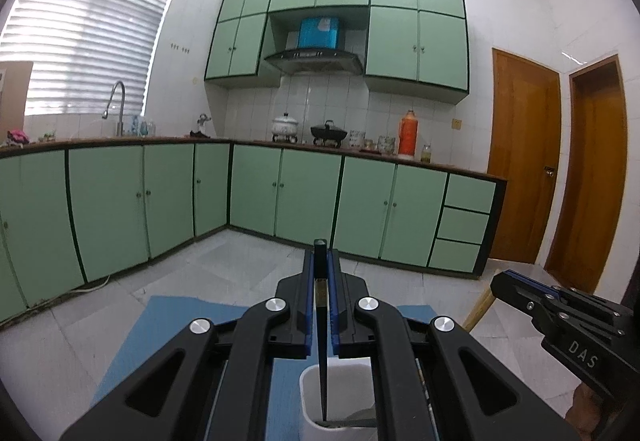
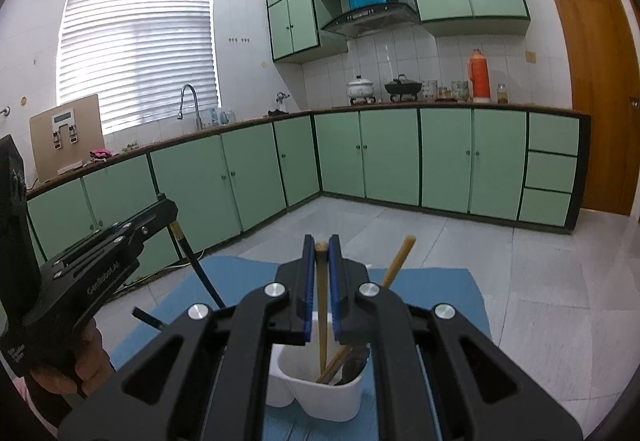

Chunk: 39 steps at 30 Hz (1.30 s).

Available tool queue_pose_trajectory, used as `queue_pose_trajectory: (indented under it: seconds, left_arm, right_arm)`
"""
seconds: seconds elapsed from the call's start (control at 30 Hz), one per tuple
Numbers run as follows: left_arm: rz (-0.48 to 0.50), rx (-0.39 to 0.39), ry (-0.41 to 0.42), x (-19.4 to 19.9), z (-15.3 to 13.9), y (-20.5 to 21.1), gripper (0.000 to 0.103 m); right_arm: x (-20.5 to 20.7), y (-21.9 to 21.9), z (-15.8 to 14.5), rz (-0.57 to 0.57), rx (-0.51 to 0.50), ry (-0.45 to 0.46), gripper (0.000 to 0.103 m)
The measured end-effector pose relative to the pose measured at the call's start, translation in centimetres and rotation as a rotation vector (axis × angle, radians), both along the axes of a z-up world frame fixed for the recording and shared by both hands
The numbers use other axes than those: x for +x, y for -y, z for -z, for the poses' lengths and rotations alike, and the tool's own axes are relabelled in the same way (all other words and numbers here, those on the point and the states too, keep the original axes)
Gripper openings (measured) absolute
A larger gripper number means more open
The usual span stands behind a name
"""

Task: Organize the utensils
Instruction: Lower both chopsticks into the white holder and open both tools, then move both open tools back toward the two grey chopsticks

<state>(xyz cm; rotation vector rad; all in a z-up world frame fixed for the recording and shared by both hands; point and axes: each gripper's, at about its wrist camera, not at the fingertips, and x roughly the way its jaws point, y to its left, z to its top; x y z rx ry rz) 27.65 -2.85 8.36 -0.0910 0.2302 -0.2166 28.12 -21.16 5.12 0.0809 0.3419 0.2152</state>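
White holder (image 2: 320, 389) on blue mat (image 2: 440, 293), wooden sticks inside. Left gripper (image 1: 321, 261), fingers clamped on black chopstick (image 1: 322, 361) dipping into holder. Right gripper (image 2: 321, 253), fingers closed on wooden chopstick (image 2: 322, 321). Readable: "DAS", "GenRobot.AI".

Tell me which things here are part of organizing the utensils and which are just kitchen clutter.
Part of the job: black chopstick in the left gripper; wooden chopstick in the right gripper; white holder; blue mat.

Just lying about: orange thermos; white pot; black wok.
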Motion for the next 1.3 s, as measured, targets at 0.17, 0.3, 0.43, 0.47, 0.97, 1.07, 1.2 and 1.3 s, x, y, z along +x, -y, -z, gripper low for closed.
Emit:
queue_pose_trajectory:
  seconds: [0.17, 0.3, 0.43, 0.47, 0.97, 1.07, 1.2, 1.3]
  left_arm:
    - [-0.008, -0.008, -0.032, 0.4, 1.0, -0.6, 0.007]
    - [-0.02, -0.018, -0.028, 0.0, 1.1, -1.2, 0.018]
    - [-0.03, -0.029, -0.013, -0.6, 0.7, -1.8, 0.031]
    - [-0.037, -0.031, -0.006, -0.8, 0.6, -2.0, 0.039]
    - [-0.081, -0.055, 0.013, -6.3, 0.7, -3.9, 0.08]
    - [-0.079, -0.043, 0.002, -8.2, 1.5, -3.8, 0.084]
    - [-0.074, -0.018, -0.014, -10.8, 2.4, -3.4, 0.086]
    - [-0.071, -0.002, -0.02, -12.5, 2.9, -3.1, 0.087]
  right_arm:
    - [-0.3, 0.1, 0.3, 0.011, 0.004, -0.003, 0.008]
    - [-0.9, 0.3, 0.5, 0.028, -0.003, 0.0, 0.012]
    - [-1.5, 0.6, 0.3, 0.049, -0.006, 0.022, 0.029]
    - [-1.8, 0.6, 0.2, 0.057, -0.006, 0.03, 0.033]
    - [-7.5, 1.1, 0.4, 0.075, 0.009, 0.102, 0.072]
    - [-9.0, 0.8, 1.1, 0.066, 0.009, 0.099, 0.077]
    - [-11.3, 0.5, 2.3, 0.061, 0.011, 0.085, 0.08]
    - [-12.8, 0.4, 3.3, 0.058, 0.021, 0.067, 0.08]
